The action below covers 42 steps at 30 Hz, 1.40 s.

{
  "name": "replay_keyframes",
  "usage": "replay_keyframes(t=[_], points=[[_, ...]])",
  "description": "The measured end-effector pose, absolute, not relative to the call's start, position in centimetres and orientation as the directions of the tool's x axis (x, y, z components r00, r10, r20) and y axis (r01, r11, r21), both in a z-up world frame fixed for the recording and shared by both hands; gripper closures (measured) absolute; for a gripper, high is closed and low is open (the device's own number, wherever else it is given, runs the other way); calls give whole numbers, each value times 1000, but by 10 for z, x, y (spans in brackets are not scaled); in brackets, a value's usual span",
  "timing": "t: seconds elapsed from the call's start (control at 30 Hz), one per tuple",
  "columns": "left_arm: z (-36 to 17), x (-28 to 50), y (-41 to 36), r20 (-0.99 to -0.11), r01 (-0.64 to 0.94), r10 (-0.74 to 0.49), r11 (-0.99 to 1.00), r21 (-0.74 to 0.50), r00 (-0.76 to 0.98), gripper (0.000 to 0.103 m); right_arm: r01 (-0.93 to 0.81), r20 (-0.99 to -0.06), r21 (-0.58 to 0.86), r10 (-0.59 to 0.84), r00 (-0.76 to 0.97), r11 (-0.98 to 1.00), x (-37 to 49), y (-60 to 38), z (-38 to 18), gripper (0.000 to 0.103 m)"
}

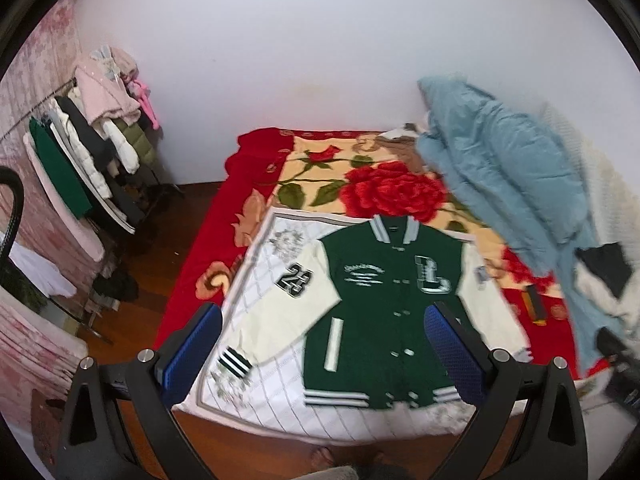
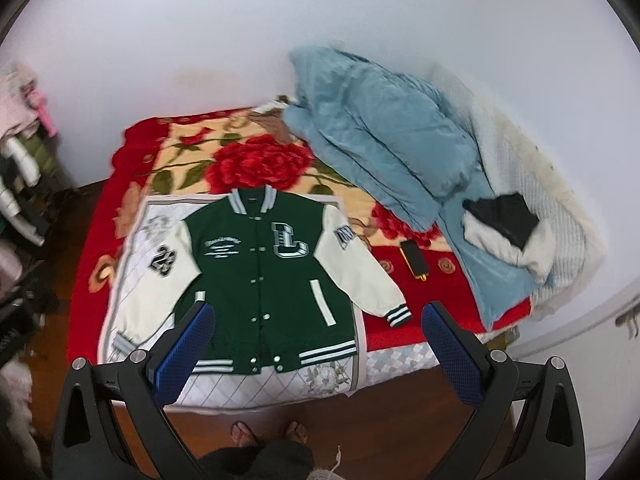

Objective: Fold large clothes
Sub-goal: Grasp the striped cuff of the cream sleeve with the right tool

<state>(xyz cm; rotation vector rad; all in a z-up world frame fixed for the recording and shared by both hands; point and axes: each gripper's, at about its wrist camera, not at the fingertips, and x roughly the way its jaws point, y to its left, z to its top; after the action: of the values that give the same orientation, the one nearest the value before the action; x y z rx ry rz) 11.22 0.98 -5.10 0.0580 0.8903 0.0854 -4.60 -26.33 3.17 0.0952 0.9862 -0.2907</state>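
A green varsity jacket (image 1: 376,300) with cream sleeves lies flat, front up and buttoned, on a white quilted mat (image 1: 256,280) on the bed. It also shows in the right wrist view (image 2: 264,268), both sleeves spread out to the sides. My left gripper (image 1: 324,344) is open and empty, held above the jacket's hem. My right gripper (image 2: 318,344) is open and empty, held above the foot of the bed, near the jacket's hem.
A red rose blanket (image 2: 260,160) covers the bed. A blue duvet (image 2: 384,128) is piled at the right, with black and white clothes (image 2: 504,228) on it. A phone (image 2: 414,260) lies right of the jacket. A clothes rack (image 1: 92,152) stands left. Feet (image 2: 268,432) stand on wood floor.
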Motion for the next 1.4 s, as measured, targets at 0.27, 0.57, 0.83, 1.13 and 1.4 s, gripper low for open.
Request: replay_keyframes(t=[0.27, 0.57, 0.83, 1.13, 1.4], points=[[-165, 196, -17, -822, -91, 196, 980, 174, 535, 0, 527, -919, 39, -177, 353, 849, 42, -381, -133, 4], [-308, 278, -71, -881, -127, 301, 954, 273, 366, 0, 798, -977, 200, 54, 206, 569, 71, -555, -359, 23], [-435, 325, -107, -921, -110, 334, 942, 318, 202, 0, 928, -948, 251, 263, 179, 275, 52, -617, -562, 22], [-523, 376, -147, -933, -21, 305, 952, 307, 193, 0, 913, -904, 401, 128, 408, -79, 82, -621, -649, 35], [-526, 427, -137, -923, -57, 295, 955, 291, 246, 0, 881, -885, 429, -99, 454, 200, 180, -602, -539, 88]])
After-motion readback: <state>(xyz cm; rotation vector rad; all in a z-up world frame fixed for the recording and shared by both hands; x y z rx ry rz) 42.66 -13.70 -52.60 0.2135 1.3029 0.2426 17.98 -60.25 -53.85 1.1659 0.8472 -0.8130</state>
